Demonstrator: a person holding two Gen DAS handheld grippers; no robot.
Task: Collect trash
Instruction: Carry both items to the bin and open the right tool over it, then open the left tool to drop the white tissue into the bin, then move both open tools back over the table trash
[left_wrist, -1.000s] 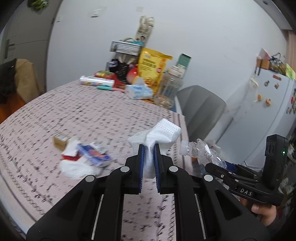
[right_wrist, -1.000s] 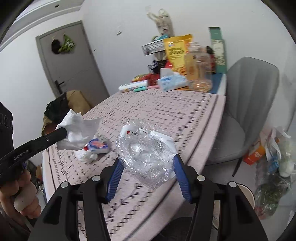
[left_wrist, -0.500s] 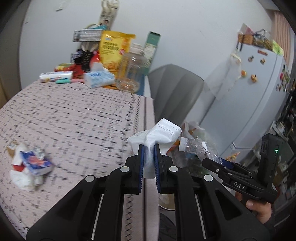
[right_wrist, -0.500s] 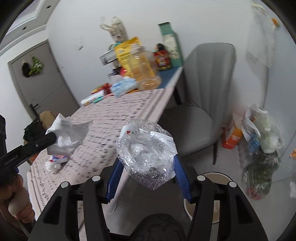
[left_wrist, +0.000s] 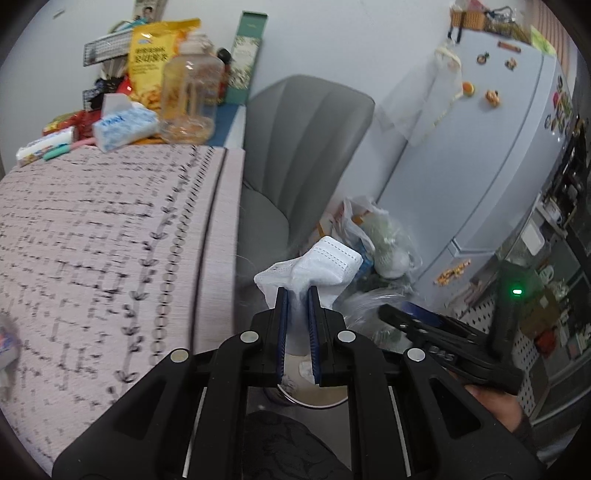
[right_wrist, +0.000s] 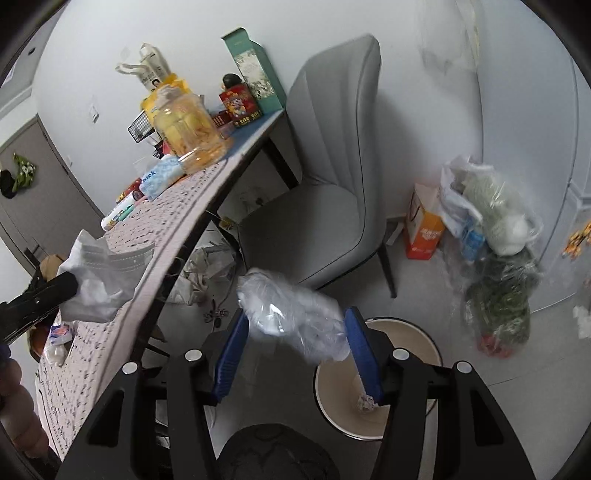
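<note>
Right wrist view shows your right gripper (right_wrist: 295, 341) clamped across a crushed clear plastic bottle (right_wrist: 293, 319), with the round bin (right_wrist: 432, 345) on the floor just below and to the right of it; the bottle's lower end looks to overlap the bin's near rim, but most of it appears short of the opening. Carry the bottle further over the middle of the bin before you let the jaws part, and lower it a little so a light, springy thing like this doesn't bounce off the rim. One small scrap already lies in the bin. In the left wrist view, your left gripper (left_wrist: 298, 310) is pinched tight on a wad of white tissue (left_wrist: 314, 269), held off the edge of the table (left_wrist: 110, 236) with the bin (left_wrist: 325, 400) partly hidden beneath the jaws. Tissue may cling to the pads, so open wide and give it a moment to fall. Drop one item at a time so the two grippers don't crowd each other over the opening. More litter (right_wrist: 59, 338) sits on the table near its end, so the job is likely not finished after these two.
</note>
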